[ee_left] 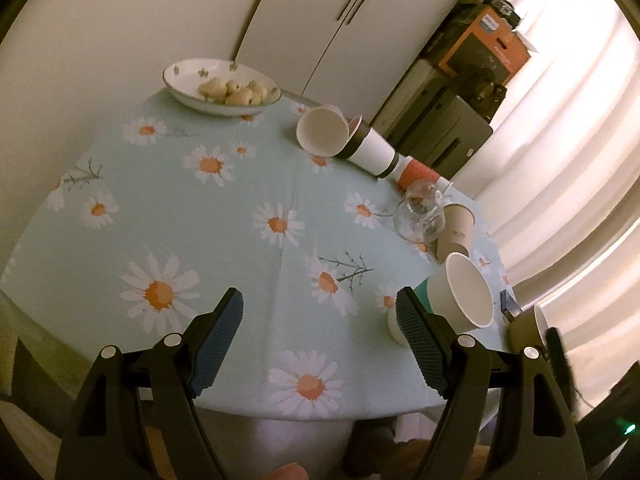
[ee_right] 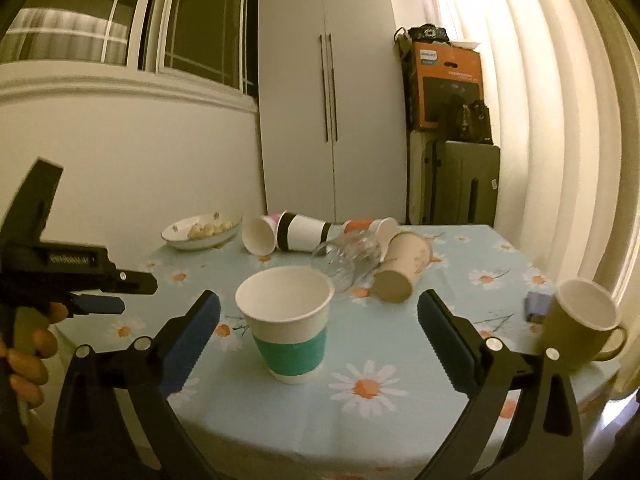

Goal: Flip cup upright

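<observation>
A white paper cup with a teal band [ee_right: 286, 324] stands upright on the daisy tablecloth [ee_right: 400, 420], between the wide-open fingers of my right gripper [ee_right: 318, 312], which do not touch it. It also shows in the left wrist view [ee_left: 460, 300], right of my left gripper [ee_left: 320, 312], which is open and empty over the cloth. The left gripper appears in the right wrist view [ee_right: 100, 302] at the left edge. Several cups lie on their sides at the back: a white one [ee_right: 260, 240], a black-banded one [ee_right: 304, 232], a brown one [ee_right: 404, 266] and a clear glass [ee_right: 348, 258].
A green mug [ee_right: 580, 320] stands upright at the right edge by a small blue box [ee_right: 538, 306]. A bowl of food [ee_right: 200, 232] sits at the back left. A white cabinet [ee_right: 332, 120], boxes and curtains stand behind the table.
</observation>
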The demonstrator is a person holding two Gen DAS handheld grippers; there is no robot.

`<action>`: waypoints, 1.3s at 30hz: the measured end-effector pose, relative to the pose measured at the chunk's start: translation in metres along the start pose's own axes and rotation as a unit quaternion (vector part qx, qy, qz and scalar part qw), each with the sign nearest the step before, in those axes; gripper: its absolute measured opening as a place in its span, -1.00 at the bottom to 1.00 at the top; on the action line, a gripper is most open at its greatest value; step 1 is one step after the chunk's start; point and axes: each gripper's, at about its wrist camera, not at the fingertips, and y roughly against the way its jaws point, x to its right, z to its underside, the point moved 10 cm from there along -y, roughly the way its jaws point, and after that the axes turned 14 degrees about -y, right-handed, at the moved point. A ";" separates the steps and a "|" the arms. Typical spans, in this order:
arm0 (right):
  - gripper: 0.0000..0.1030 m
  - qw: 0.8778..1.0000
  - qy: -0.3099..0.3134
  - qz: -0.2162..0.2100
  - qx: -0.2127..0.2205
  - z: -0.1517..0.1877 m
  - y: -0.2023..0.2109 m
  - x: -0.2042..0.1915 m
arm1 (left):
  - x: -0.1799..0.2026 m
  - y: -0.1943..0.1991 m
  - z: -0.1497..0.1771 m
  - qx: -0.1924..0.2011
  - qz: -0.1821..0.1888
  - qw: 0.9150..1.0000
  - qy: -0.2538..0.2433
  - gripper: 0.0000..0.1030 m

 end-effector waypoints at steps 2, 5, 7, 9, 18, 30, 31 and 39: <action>0.90 1.000 -0.006 -0.004 -0.003 -0.010 0.010 0.006 | 0.005 0.005 -0.002 0.009 -0.004 1.000 -0.016 0.50; 0.90 0.999 -0.021 -0.017 -0.019 -0.022 0.025 0.017 | 0.020 0.014 -0.006 0.028 -0.015 0.998 -0.062 0.50; 0.90 0.999 -0.023 -0.025 -0.034 -0.028 0.032 0.024 | 0.032 0.020 -0.006 0.039 -0.015 0.995 -0.091 0.52; 0.90 0.998 -0.020 -0.030 -0.052 -0.031 0.036 0.028 | 0.043 0.026 -0.004 0.044 -0.014 0.992 -0.117 0.56; 0.90 0.994 0.012 -0.058 -0.093 -0.039 0.047 0.034 | 0.084 0.054 0.009 0.074 0.002 0.973 -0.218 0.68; 0.90 0.991 0.000 -0.054 -0.125 -0.028 0.047 0.043 | 0.109 0.073 0.033 0.072 0.016 0.967 -0.243 0.87; 0.90 0.991 0.000 -0.047 -0.128 -0.024 0.046 0.046 | 0.107 0.071 0.035 0.070 0.017 0.969 -0.238 0.87; 0.90 0.991 0.000 -0.034 -0.128 -0.018 0.047 0.052 | 0.108 0.061 0.037 0.062 0.007 0.970 -0.233 0.87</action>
